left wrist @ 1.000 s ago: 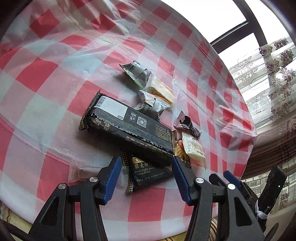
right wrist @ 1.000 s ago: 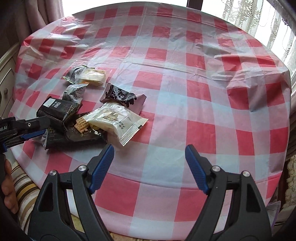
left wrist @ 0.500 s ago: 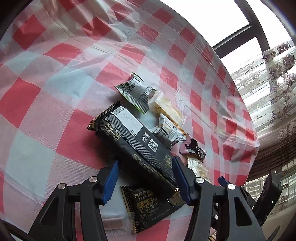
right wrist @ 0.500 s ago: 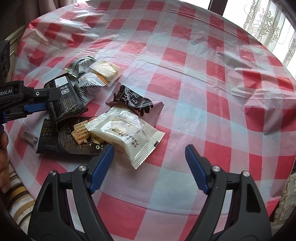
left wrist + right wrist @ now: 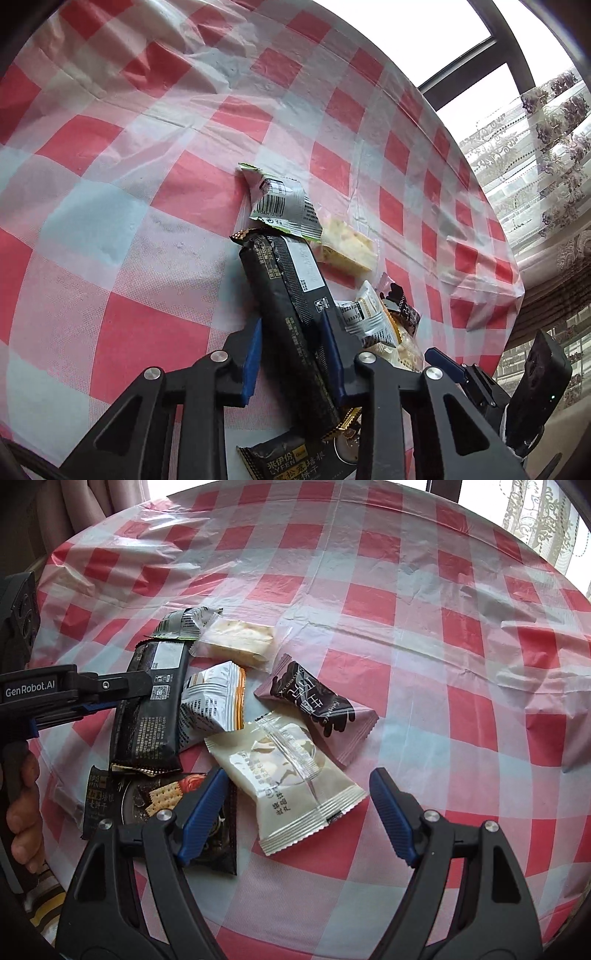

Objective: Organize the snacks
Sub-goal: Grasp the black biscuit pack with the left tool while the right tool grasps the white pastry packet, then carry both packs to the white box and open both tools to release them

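Observation:
A pile of snack packets lies on the red-and-white checked tablecloth [image 5: 424,602]. My left gripper [image 5: 293,339] is shut on a long black biscuit pack [image 5: 291,295], also seen in the right wrist view [image 5: 151,705]. Under it lies a flat black cracker packet [image 5: 295,458]. My right gripper [image 5: 299,805] is open, its fingers either side of a cream-white pouch [image 5: 291,775]. Around it lie a brown-and-mauve packet [image 5: 317,701], a silver-orange packet [image 5: 214,701], a clear-wrapped pale bar [image 5: 240,638] and a green-edged silver packet [image 5: 184,622].
The round table's edge curves close below both grippers. A window frame [image 5: 465,55] and lace curtains [image 5: 546,147] stand beyond the table's far side. The person's hand [image 5: 22,805] holds the left gripper's handle at the left edge.
My left gripper has closed its jaws onto the long black pack. My right gripper has moved in closer, so the cream-white pouch now lies between its open fingers.

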A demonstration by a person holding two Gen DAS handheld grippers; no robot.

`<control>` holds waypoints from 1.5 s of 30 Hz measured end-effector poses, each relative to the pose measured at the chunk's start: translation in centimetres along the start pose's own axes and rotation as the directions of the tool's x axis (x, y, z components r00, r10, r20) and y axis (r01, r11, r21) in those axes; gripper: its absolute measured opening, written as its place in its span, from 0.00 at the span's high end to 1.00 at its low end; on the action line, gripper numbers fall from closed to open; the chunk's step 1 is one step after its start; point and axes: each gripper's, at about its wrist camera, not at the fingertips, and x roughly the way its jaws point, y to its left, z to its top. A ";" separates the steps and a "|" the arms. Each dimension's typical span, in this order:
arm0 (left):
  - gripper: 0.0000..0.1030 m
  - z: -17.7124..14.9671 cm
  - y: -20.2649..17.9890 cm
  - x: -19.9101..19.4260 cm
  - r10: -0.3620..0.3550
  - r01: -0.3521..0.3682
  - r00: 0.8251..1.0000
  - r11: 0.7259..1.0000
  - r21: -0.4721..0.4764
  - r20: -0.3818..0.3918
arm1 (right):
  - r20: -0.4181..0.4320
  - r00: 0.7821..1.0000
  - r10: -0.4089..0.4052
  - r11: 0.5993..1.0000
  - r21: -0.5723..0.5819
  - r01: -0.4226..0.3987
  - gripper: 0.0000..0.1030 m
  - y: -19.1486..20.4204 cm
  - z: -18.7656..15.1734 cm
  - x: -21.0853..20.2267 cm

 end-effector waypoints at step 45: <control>0.86 -0.3 -5.5 -3.1 -0.150 0.146 0.985 0.988 0.045 0.090 | 0.116 0.993 -0.015 0.988 0.155 -0.003 0.61 -4.1 -2.3 -5.5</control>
